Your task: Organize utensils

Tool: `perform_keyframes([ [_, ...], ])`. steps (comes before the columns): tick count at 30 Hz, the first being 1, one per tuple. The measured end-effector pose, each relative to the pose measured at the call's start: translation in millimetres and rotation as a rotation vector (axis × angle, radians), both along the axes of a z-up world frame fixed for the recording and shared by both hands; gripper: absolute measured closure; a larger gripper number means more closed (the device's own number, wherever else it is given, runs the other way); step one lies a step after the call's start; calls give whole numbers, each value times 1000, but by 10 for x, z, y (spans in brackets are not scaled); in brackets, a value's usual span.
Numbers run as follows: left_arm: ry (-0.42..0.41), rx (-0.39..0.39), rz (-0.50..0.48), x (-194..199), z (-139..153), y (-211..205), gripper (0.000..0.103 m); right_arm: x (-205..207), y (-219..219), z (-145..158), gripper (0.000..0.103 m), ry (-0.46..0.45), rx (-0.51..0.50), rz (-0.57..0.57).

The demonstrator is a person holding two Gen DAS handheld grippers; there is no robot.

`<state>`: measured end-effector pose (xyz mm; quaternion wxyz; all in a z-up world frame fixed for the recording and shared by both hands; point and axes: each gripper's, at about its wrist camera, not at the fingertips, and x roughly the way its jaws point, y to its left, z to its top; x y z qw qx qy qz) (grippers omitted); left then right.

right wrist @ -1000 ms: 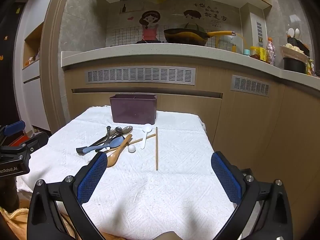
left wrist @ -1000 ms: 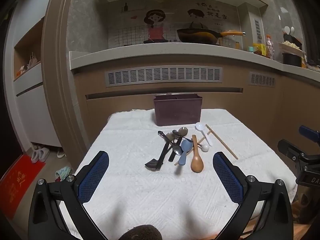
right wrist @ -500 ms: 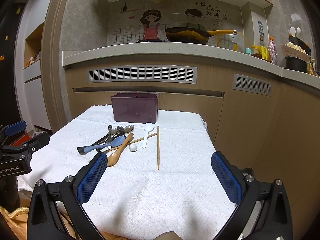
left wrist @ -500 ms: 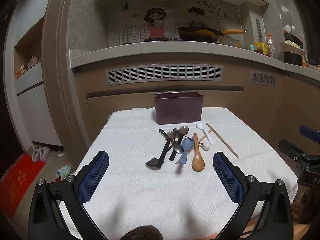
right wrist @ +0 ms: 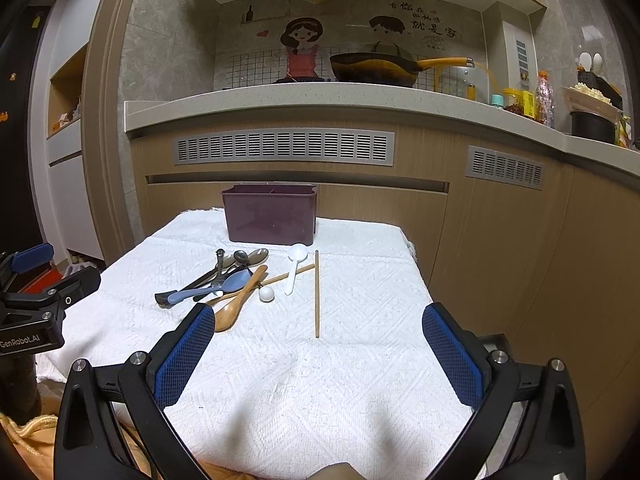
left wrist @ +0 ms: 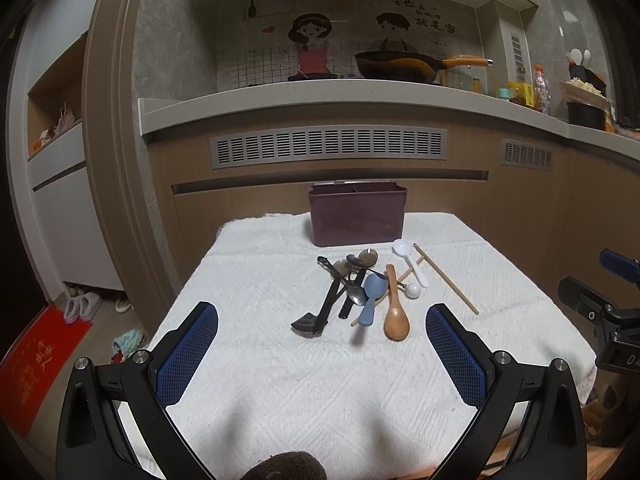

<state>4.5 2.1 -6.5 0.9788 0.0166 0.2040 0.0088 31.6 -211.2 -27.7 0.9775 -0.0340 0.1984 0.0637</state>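
Note:
A pile of utensils lies on a white towel-covered table (left wrist: pixel 260 280): a wooden spoon (left wrist: pixel 396 312), a blue spoon (left wrist: pixel 372 294), metal spoons (left wrist: pixel 356 276), a black spatula (left wrist: pixel 320 312), a white spoon (left wrist: pixel 408 260) and chopsticks (left wrist: pixel 448 280). A dark purple utensil box (left wrist: pixel 357 214) stands behind them. My left gripper (left wrist: pixel 322 356) is open and empty, in front of the pile. My right gripper (right wrist: pixel 318 358) is open and empty, near the front of the table; the wooden spoon (right wrist: pixel 236 304), a chopstick (right wrist: pixel 317 292) and the box (right wrist: pixel 270 214) lie ahead of it.
A kitchen counter (left wrist: pixel 360 96) with a wok (left wrist: pixel 396 66) runs behind the table. Jars and bottles (left wrist: pixel 528 92) stand at its right. Slippers (left wrist: pixel 80 306) and a red mat (left wrist: pixel 36 364) lie on the floor at left. The table's right edge (right wrist: pixel 416 264) drops off beside wooden cabinets.
Both grippers have drifted slightly toward the table; the utensils and box sit a little lower in the views. Nothing has been picked up.

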Motion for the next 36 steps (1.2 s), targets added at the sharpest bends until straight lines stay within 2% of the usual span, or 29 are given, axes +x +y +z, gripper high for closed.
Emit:
perform_keyframes([
  [36, 13, -4, 4, 30, -12, 20, 0, 16, 5, -22, 0, 16, 2, 4],
])
